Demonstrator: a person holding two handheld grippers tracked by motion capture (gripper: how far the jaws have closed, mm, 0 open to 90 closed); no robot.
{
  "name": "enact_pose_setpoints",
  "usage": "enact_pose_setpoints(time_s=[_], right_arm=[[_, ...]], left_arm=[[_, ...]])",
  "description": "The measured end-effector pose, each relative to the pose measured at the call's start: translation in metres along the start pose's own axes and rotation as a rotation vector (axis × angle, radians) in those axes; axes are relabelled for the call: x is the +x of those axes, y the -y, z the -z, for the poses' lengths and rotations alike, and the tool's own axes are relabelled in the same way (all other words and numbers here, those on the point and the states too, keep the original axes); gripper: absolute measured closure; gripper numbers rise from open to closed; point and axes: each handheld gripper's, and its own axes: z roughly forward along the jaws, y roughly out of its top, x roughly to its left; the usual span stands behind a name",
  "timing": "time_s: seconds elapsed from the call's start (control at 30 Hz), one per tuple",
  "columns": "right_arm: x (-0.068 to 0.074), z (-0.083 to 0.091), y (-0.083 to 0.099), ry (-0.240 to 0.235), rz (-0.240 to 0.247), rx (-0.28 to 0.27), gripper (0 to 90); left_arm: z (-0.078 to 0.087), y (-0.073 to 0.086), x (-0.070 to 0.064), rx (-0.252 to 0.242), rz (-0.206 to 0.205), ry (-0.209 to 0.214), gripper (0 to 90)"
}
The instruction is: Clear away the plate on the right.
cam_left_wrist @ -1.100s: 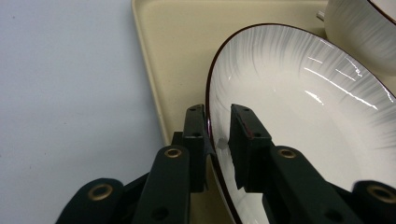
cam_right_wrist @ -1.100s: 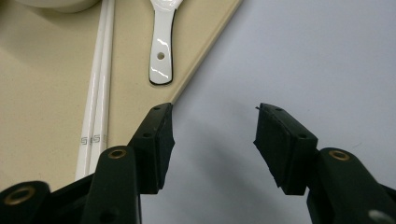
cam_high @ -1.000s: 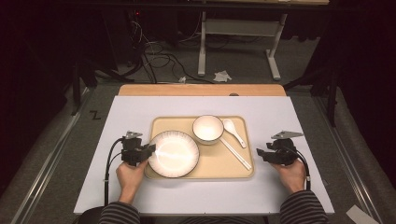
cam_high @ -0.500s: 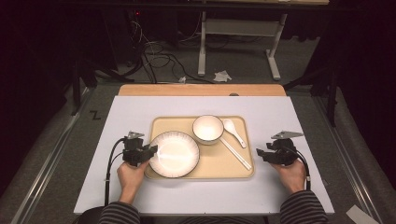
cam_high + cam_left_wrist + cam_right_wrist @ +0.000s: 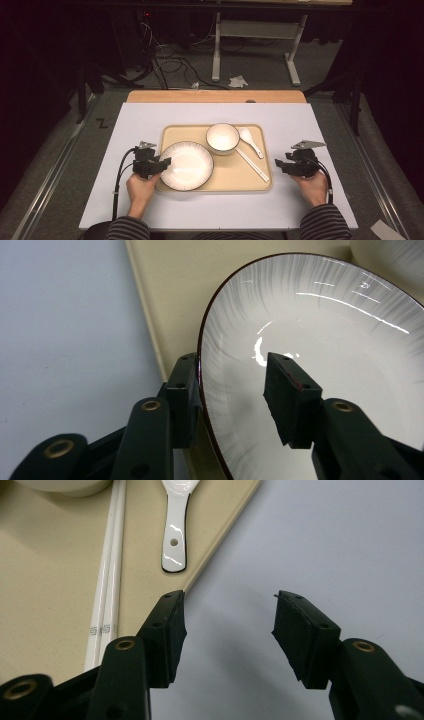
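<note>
1. Plate (image 5: 320, 370) sits at the near-left end of the tray (image 5: 250, 176), its rim right between my left gripper (image 5: 161, 163) jaws: one jaw outside and under the rim, the other over the inner face. Jaws straddle the rim so a squeeze pinches the edge instead of pushing the plate.
2. Left gripper spread, not clenched yet: in its own view there's a gap between the inner jaw and the plate surface; the outer jaw looks touching or just beside the rim, can't tell which.
3. I come in from the left edge because the plate overhangs or sits against the tray lip there, so the rim is reachable without crossing the tray.
4. Beyond the plate, ahead-right of my left gripper: bowl (image 5: 222, 137), then chopsticks (image 5: 252, 164) and spoon (image 5: 248, 139) lying flat on the tray, well apart from my jaws.
5. Right gripper (image 5: 280, 164) parked on the white table (image 5: 320, 125) just beside the tray's right edge, jaws wide apart, holding nothing. In its own view the left jaw is near the tray corner, with the spoon handle (image 5: 174, 535) just ahead.
6. My guess: it waits there to steady the tray or take the chopsticks.
</note>
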Motion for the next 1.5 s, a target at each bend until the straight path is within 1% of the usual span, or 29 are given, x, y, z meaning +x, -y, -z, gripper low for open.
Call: enact_pose_setpoints(time_s=[0.07, 0.1, 0.13, 0.17, 0.2, 0.27, 0.3, 0.33, 0.37, 0.43, 0.47, 0.5, 0.53, 0.6, 0.67, 0.73, 0.77, 0.8, 0.83, 0.87, 0.9, 0.93, 1.2, 1.27, 1.3, 1.37, 1.47, 1.5], right_arm=[[0.0, 0.0, 0.0, -0.001, -0.005, 0.002, 47.8], [0.0, 0.001, 0.0, -0.002, -0.004, 0.006, 47.8], [0.0, 0.001, 0.0, -0.003, -0.004, 0.005, 47.8], [0.0, 0.0, 0.0, -0.002, -0.001, 0.002, 47.8], [0.0, 0.0, 0.0, -0.002, -0.001, 0.002, 47.8], [0.0, 0.0, 0.0, -0.002, 0.0, 0.001, 47.8], [0.0, 0.0, 0.0, -0.002, -0.001, 0.002, 47.8], [0.0, 0.001, 0.0, 0.0, -0.002, 0.0, 47.8], [0.0, 0.001, 0.0, -0.001, 0.002, -0.009, 47.8], [0.0, 0.003, 0.0, -0.003, 0.002, -0.002, 47.8], [0.0, 0.002, 0.0, -0.003, 0.0, -0.004, 47.8], [0.0, 0.002, 0.0, -0.004, 0.003, -0.005, 47.7], [0.0, 0.001, 0.0, -0.002, 0.0, -0.009, 47.7], [0.0, 0.001, 0.0, -0.002, 0.0, -0.01, 47.8], [0.0, 0.002, 0.0, -0.004, 0.002, -0.005, 47.8], [0.0, 0.002, 0.0, -0.004, 0.0, -0.005, 47.8], [0.0, 0.002, 0.0, -0.004, 0.003, -0.006, 47.8], [0.0, 0.002, 0.0, -0.007, 0.003, -0.001, 47.8], [0.0, 0.002, 0.0, -0.004, 0.004, -0.006, 47.8], [0.001, 0.002, 0.0, -0.002, 0.002, -0.01, 47.8], [0.0, 0.003, 0.0, -0.006, 0.01, -0.006, 47.8], [0.001, 0.003, 0.0, -0.005, 0.005, -0.009, 47.8], [0.004, 0.006, 0.0, -0.007, 0.009, -0.015, 47.7], [0.006, 0.007, 0.0, -0.014, 0.02, -0.015, 47.8], [0.008, 0.008, 0.0, -0.014, 0.022, -0.021, 48.0], [0.011, 0.009, -0.001, -0.017, 0.04, -0.023, 48.5], [0.014, 0.011, -0.001, -0.021, 0.044, -0.034, 49.4], [0.015, 0.011, -0.001, -0.024, 0.045, -0.035, 49.5]], left_arm=[[-0.001, 0.001, 0.0, -0.002, -0.001, -0.001, 54.5], [-0.003, 0.001, -0.002, -0.031, 0.033, -0.022, 53.4], [-0.005, 0.001, -0.003, -0.046, 0.048, -0.022, 52.2], [-0.001, 0.002, 0.0, 0.008, -0.013, -0.011, 51.3], [0.0, 0.002, 0.001, 0.026, -0.034, 0.003, 50.4], [0.003, 0.002, 0.004, 0.082, -0.089, 0.005, 48.6], [0.002, 0.002, 0.004, 0.082, -0.091, 0.006, 47.8], [0.002, 0.002, 0.004, 0.077, -0.083, 0.005, 46.9], [0.0, 0.003, 0.001, 0.048, -0.043, 0.002, 46.2], [0.0, 0.003, 0.002, 0.059, -0.058, 0.004, 45.0], [-0.001, 0.003, 0.002, 0.067, -0.063, 0.015, 44.5], [-0.001, 0.004, 0.002, 0.068, -0.061, 0.014, 44.1], [-0.003, 0.004, 0.0, 0.053, -0.022, -0.017, 43.9], [-0.002, 0.003, 0.0, 0.043, -0.01, -0.012, 43.7], [-0.001, 0.002, -0.001, 0.032, -0.006, -0.002, 43.3], [0.001, 0.0, 0.0, 0.025, -0.01, 0.0, 42.8], [0.002, 0.0, 0.0, 0.02, -0.003, -0.002, 42.7], [0.003, -0.002, 0.0, 0.016, -0.011, 0.002, 42.5], [0.004, -0.003, 0.0, 0.006, 0.001, 0.003, 42.2], [0.005, -0.004, 0.0, 0.005, -0.003, 0.007, 41.9], [0.007, -0.004, -0.001, -0.003, 0.003, 0.011, 41.5], [0.008, -0.005, -0.001, -0.006, 0.004, 0.014, 41.0], [0.017, -0.005, -0.007, -0.008, 0.009, 0.047, 39.3], [0.02, -0.006, -0.008, -0.009, 0.015, 0.059, 38.3], [0.021, -0.006, -0.009, -0.01, 0.013, 0.064, 37.4], [0.024, -0.006, -0.011, -0.018, 0.011, 0.073, 36.6], [0.03, -0.005, -0.013, -0.029, -0.012, 0.078, 36.3], [0.031, -0.005, -0.014, -0.033, -0.011, 0.081, 36.2]])
